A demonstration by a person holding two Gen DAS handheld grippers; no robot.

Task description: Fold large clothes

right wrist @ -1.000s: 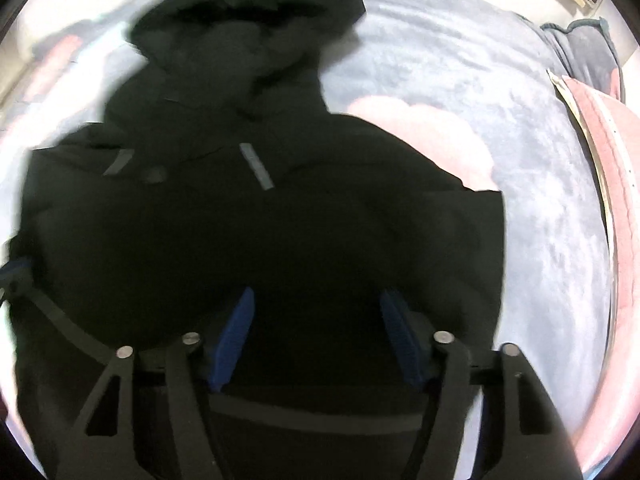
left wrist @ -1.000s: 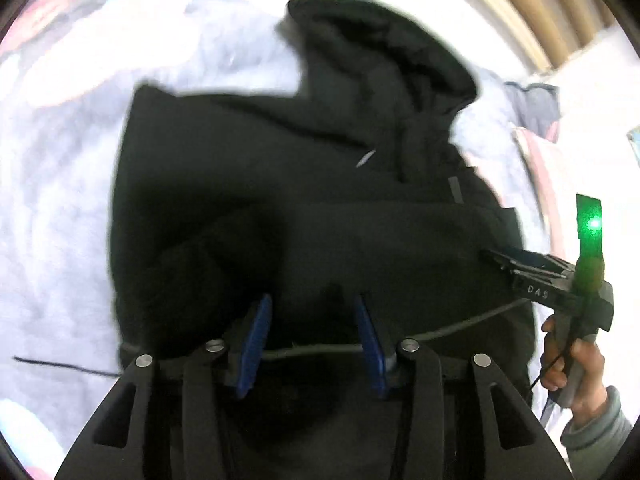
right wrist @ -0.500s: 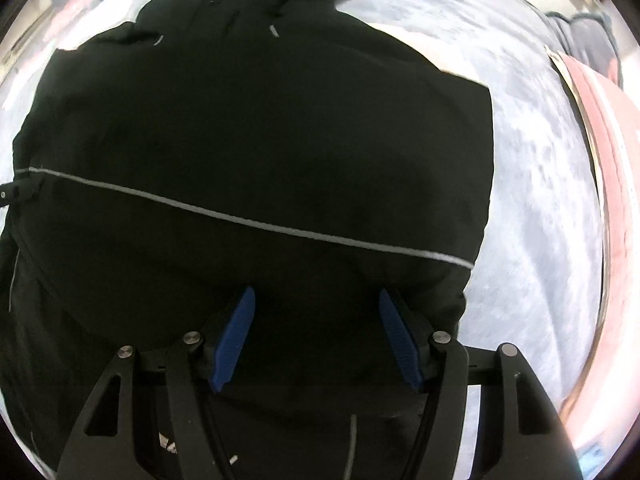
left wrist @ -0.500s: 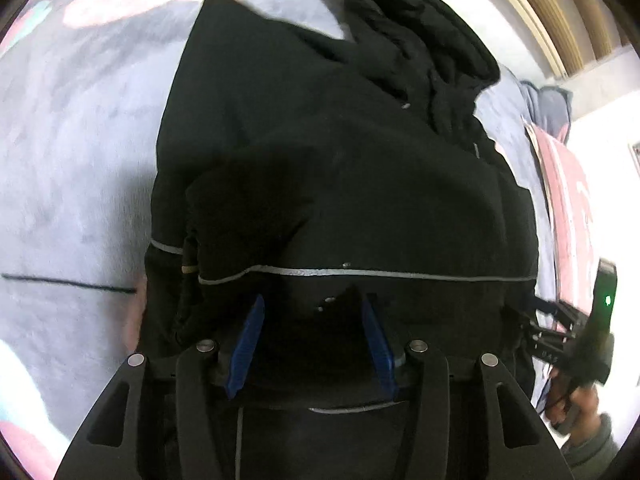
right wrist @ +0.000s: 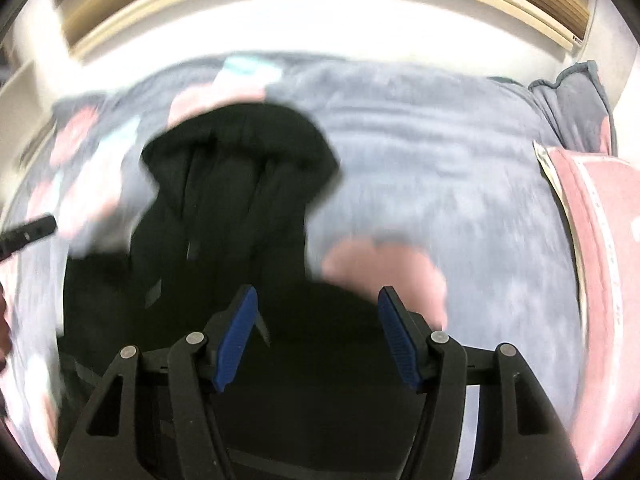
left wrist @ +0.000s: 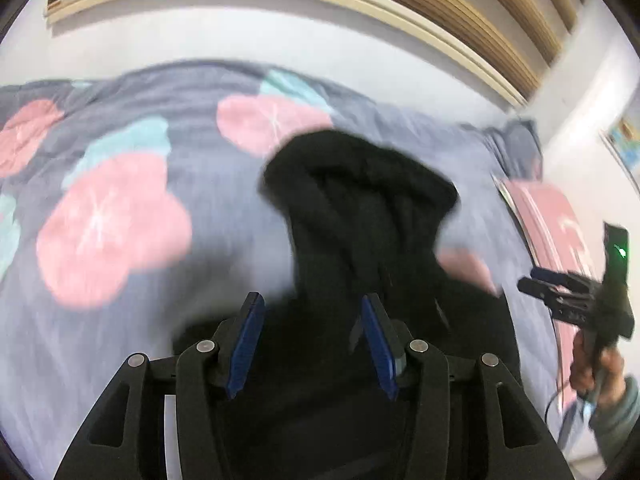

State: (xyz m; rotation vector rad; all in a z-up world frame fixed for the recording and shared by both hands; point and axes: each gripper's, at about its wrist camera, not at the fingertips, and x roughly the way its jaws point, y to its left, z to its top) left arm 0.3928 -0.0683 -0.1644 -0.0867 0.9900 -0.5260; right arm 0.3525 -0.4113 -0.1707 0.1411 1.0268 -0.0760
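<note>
A: What's the biggest thing in sight?

B: The bed point(left wrist: 132, 184), under a grey-blue blanket with pink and teal blotches. It runs far back to a white wall point(left wrist: 240, 36), and wooden slats point(left wrist: 460, 4) sit above that. At the far right lies a grey pillow point(right wrist: 576, 108), with a pink cover point(right wrist: 600, 248) along the right edge.

A: Any open room?

B: Bare blanket spreads wide to the left in the left wrist view, and to the right in the right wrist view, up to the pink cover.

A: And the garment?

B: The black hoodie point(left wrist: 360, 248) lies on the bed, hood pointing far, body near. Motion blur softens its outline.

A: How do the jaws stand?

B: The left gripper point(left wrist: 312, 334) has its jaws wide apart, with black cloth seen between and beneath the blue pads point(left wrist: 246, 340); nothing is pinched. The right gripper point(right wrist: 318, 330) is likewise spread wide and empty, over the near body of the hoodie, hood ahead to its left. In the left wrist view it shows at the right edge, held by the right hand point(left wrist: 598, 368).
</note>
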